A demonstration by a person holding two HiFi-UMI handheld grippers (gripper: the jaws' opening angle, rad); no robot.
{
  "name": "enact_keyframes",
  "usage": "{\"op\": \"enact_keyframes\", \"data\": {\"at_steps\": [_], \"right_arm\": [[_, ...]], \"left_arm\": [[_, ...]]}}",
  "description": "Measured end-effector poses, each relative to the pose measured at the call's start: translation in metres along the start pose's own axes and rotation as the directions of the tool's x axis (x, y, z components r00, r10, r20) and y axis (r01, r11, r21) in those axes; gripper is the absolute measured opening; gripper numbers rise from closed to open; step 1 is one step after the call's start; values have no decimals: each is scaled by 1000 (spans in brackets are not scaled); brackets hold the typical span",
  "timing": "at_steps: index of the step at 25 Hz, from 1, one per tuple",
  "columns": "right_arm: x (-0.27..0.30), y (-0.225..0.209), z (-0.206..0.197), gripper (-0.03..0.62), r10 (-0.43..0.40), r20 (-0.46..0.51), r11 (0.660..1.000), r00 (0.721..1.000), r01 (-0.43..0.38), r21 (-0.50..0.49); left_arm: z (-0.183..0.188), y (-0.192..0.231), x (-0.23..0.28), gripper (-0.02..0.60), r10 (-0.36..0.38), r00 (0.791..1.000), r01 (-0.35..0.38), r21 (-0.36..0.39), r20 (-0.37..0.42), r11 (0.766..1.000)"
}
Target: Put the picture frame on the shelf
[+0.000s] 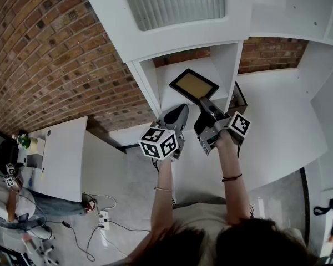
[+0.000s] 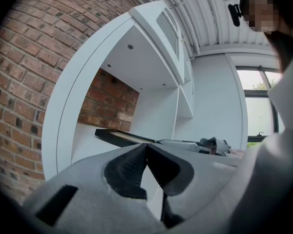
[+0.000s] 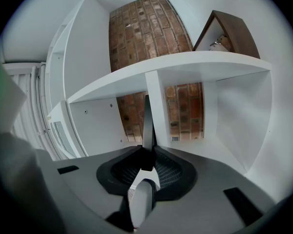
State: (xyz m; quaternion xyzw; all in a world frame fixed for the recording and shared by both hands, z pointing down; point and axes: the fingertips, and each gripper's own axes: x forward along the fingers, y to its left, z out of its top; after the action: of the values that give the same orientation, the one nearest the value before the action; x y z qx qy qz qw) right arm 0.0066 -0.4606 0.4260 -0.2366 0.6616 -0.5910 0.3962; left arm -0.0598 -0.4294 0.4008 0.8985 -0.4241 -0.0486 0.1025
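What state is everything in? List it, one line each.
picture frame: roughly flat, gripped by one edge, inside the shelf compartment.
right claw: shut on the picture frame.
left claw: shut, nothing in it.
shelf: open-fronted.

The picture frame [image 1: 193,85] is black around a tan panel. The shelf [image 1: 231,65] is white, and the wall [image 1: 44,54] is red-brown brick. The left gripper [image 1: 183,107] and right gripper [image 1: 205,102] are grey, with black-and-white marker cubes.

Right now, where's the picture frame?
Head view, centre: the picture frame is inside the narrow compartment of the white shelf, clamped at its near end by the right hand-held gripper, with the left hand-held gripper just beside.
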Motion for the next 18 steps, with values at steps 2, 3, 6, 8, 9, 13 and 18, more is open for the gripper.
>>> {"op": "enact_keyframes", "data": {"at_steps": [2, 3, 6, 8, 9, 13, 18], "right_arm": [[0, 0, 0, 72, -1, 0, 1000, 1000, 1, 1], [-1, 0, 0, 72, -2, -1, 1000, 1000, 2, 0], [-1, 0, 0, 72, 0, -2, 1000, 1000, 0, -4], [-1, 0, 0, 72, 1, -3, 1000, 1000, -1, -5], [-1, 0, 0, 72, 2, -4, 1000, 1000, -2, -6], [-1, 0, 0, 72, -1, -5, 1000, 1000, 1, -6], [-1, -1, 0, 71, -4, -9, 1000, 1000, 4, 4]], "left_arm": [[0, 0, 0, 11, 1, 1000, -1, 0, 0, 1000], [0, -1, 0, 11, 1, 1000, -1, 1, 0, 1000], [-1, -1, 0, 11, 1, 1000, -1, 3, -3, 1000], [-1, -2, 0, 11, 0, 1000, 0, 3, -4, 1000], [-1, -2, 0, 11, 0, 1000, 0, 3, -4, 1000], [-1, -3, -1, 11, 1, 1000, -1, 3, -7, 1000], [-1, -3, -2, 11, 3, 1000, -3, 5, -9, 1000]]}}
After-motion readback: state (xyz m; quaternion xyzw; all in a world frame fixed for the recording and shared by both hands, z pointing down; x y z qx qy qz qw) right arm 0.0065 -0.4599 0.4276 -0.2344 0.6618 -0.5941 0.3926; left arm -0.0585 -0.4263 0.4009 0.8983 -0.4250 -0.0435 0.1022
